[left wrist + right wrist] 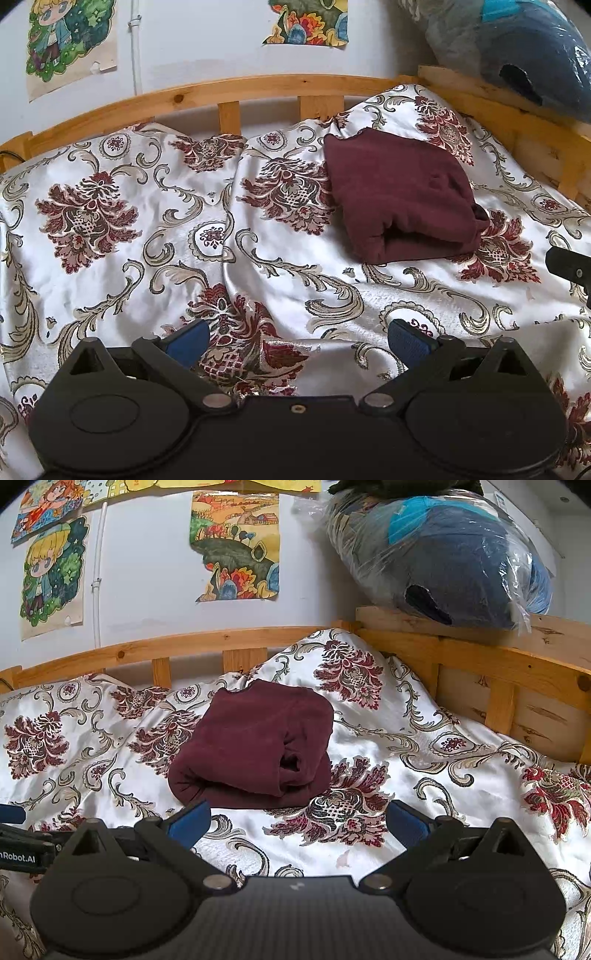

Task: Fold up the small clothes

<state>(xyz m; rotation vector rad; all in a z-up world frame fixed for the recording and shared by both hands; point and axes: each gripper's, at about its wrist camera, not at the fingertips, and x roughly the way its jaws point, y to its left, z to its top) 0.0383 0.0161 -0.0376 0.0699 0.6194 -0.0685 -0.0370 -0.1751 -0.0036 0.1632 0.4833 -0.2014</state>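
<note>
The left tool (pixel 297 341) is spread wide, its blue fingertips (pixel 188 341) holding nothing. The right tool (pixel 297 821) is spread equally wide and empty, to the right of the left tool.

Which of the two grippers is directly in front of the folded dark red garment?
The right gripper: the folded garment lies just beyond its open fingers. The left gripper faces only bedspread, with the garment off to its right.

The left hand-held gripper (pixel 297 341) hangs above the white satin bedspread with dark red flower pattern (pixel 110 221), its blue-padded fingers (pixel 188 341) wide apart and holding nothing. A folded dark red fabric garment (pixel 400 201) lies farther on the bed, near the wooden bed rail (pixel 229 88).
</note>
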